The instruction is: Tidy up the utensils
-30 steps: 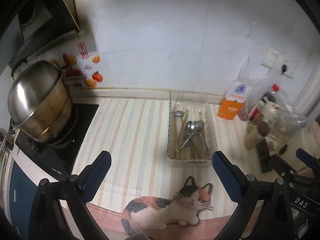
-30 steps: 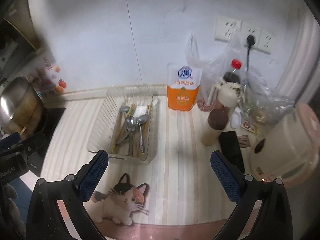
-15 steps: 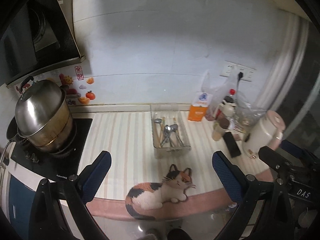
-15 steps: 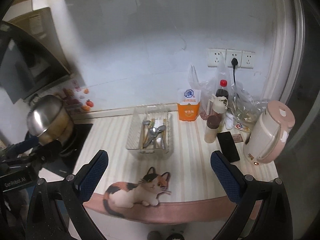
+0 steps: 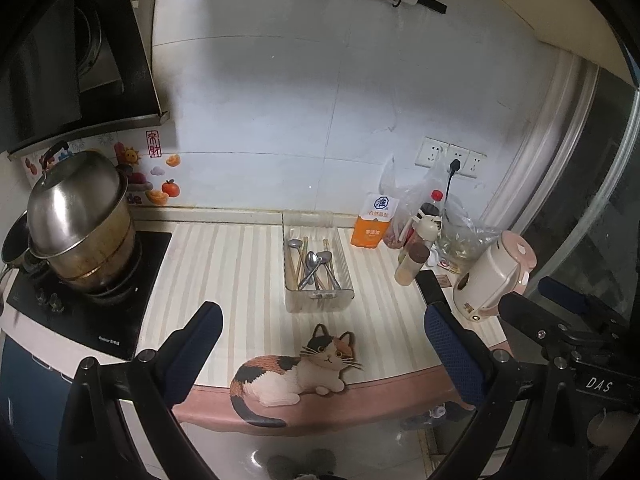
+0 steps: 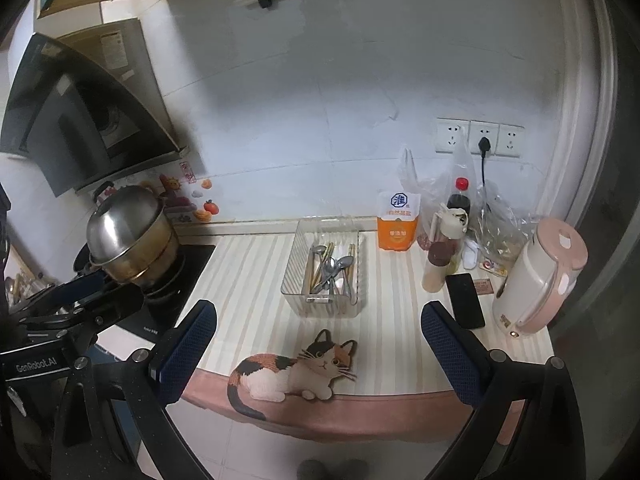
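Note:
A clear plastic bin (image 5: pixel 346 280) stands on the striped counter, also in the right wrist view (image 6: pixel 296 252). Inside lie metal spoons (image 5: pixel 316 260) (image 6: pixel 334 266) and wooden chopsticks (image 5: pixel 301 258) (image 6: pixel 351 254), mixed together. My left gripper (image 5: pixel 320 344) is open and empty, held back from the counter's front edge. My right gripper (image 6: pixel 320 340) is open and empty, at about the same distance. Each gripper's body shows in the other's view: the right at the right side (image 5: pixel 568 336), the left at the left side (image 6: pixel 68 308).
A steel pot (image 5: pixel 80 216) sits on the black stove (image 5: pixel 92 316) at left. An orange salt bag (image 5: pixel 374 222), bottles (image 5: pixel 414 258), plastic bags, a black phone (image 6: pixel 464 300) and a pink-and-cream kettle (image 6: pixel 536 280) crowd the right. A cat-print mat (image 5: pixel 296 372) covers the counter's front edge.
Both grippers have pulled far back and up from the counter. The bin now looks small and distant, and the counter's front edge and floor are in view.

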Available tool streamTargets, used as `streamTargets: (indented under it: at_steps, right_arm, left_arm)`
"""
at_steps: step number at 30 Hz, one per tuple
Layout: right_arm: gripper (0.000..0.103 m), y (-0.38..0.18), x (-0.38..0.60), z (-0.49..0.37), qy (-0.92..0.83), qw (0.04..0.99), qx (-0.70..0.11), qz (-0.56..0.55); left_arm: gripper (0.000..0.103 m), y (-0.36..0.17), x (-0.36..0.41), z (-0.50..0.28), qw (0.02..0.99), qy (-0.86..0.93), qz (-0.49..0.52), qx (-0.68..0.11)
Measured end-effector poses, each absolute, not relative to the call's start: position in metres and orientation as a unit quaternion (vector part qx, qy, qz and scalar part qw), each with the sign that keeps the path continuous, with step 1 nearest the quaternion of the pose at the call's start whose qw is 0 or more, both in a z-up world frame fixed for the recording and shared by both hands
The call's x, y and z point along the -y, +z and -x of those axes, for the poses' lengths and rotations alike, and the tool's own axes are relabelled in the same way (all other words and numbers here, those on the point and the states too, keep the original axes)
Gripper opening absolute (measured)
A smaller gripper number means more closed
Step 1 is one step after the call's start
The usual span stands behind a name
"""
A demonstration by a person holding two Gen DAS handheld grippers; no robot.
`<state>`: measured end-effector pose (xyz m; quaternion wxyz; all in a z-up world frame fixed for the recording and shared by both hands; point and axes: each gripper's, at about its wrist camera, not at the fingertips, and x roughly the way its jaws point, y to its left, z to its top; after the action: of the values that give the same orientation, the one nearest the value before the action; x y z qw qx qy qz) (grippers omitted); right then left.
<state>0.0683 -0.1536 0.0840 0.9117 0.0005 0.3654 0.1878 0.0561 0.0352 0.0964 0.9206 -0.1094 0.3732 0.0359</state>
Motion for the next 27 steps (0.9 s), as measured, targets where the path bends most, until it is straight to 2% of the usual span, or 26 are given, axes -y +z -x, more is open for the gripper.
streamTargets:
  at_steps: [27]
  right_arm:
    - [0.103, 0.068, 0.148, -0.095, 0.199, 0.904, -0.379, 0.005]
  left_arm:
    - [0.103, 0.082, -0.042, -0.067, 0.913, 0.066, 0.113, -0.387]
